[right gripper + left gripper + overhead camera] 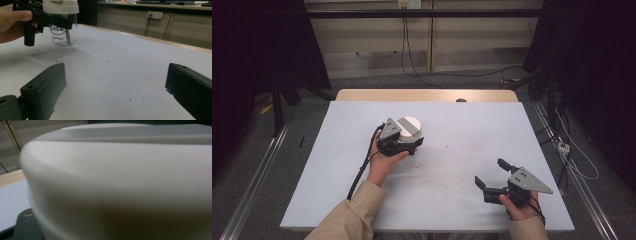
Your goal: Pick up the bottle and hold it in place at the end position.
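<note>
Jar (63, 32): clear body, white lid (410, 127), upright mid-table (462, 200).
Handling: I judge it light, rigid, slick; take the lid's rim.
Left fingers (53, 21): pressed nearly together at the lid.
Right fingers (493, 174): spread, empty, well apart.

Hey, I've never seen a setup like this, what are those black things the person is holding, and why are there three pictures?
A person sits at a table covered in a pale sheet, holding a tool in each hand. Each tool is a hand-held gripper with two black jaws.

One picture comes from a camera above, looking down. The other two come from small cameras riding on the tools.

On the table stands a clear jar with a white lid and printed lettering. The left hand-held gripper is right up against it, so its own camera sees the lid very close and blurred. Its jaws are shut, but whether they grip the jar is hard to tell.

The right hand-held gripper rests near the table's front edge, jaws wide open, holding nothing.
</note>
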Motion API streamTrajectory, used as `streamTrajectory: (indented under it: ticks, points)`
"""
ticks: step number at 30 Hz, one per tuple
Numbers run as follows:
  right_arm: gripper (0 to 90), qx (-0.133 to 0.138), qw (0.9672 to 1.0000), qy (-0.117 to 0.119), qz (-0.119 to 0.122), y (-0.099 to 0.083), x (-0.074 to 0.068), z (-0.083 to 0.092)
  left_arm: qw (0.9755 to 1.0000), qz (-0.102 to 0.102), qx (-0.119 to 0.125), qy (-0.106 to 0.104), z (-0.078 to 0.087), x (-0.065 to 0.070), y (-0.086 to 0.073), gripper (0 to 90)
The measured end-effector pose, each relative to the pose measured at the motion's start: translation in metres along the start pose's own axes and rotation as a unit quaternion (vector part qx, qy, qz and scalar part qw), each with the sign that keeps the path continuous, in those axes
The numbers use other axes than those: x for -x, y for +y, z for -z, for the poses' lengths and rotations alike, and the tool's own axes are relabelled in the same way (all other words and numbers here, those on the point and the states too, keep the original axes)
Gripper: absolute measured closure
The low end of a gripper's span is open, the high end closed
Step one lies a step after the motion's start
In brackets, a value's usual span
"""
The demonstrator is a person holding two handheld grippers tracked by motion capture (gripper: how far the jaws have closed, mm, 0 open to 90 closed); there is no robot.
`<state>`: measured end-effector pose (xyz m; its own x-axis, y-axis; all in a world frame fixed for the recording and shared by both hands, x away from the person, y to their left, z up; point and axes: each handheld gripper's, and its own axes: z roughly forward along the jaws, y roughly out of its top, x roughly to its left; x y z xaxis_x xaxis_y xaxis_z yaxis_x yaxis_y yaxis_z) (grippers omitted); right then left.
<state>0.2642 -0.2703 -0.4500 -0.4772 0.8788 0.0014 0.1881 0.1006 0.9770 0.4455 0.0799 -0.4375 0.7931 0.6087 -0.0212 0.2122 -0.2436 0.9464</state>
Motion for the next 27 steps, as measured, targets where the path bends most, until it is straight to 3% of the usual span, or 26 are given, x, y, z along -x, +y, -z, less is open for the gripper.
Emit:
streamTrajectory:
  ticks: [27]
  points:
    - [2.6, 0.0, 1.0, 0.0, -0.002, -0.001, 0.0, 0.0, 0.9999, 0.001, -0.001, -0.014, -0.024, 0.004, 0.002, 18.6]
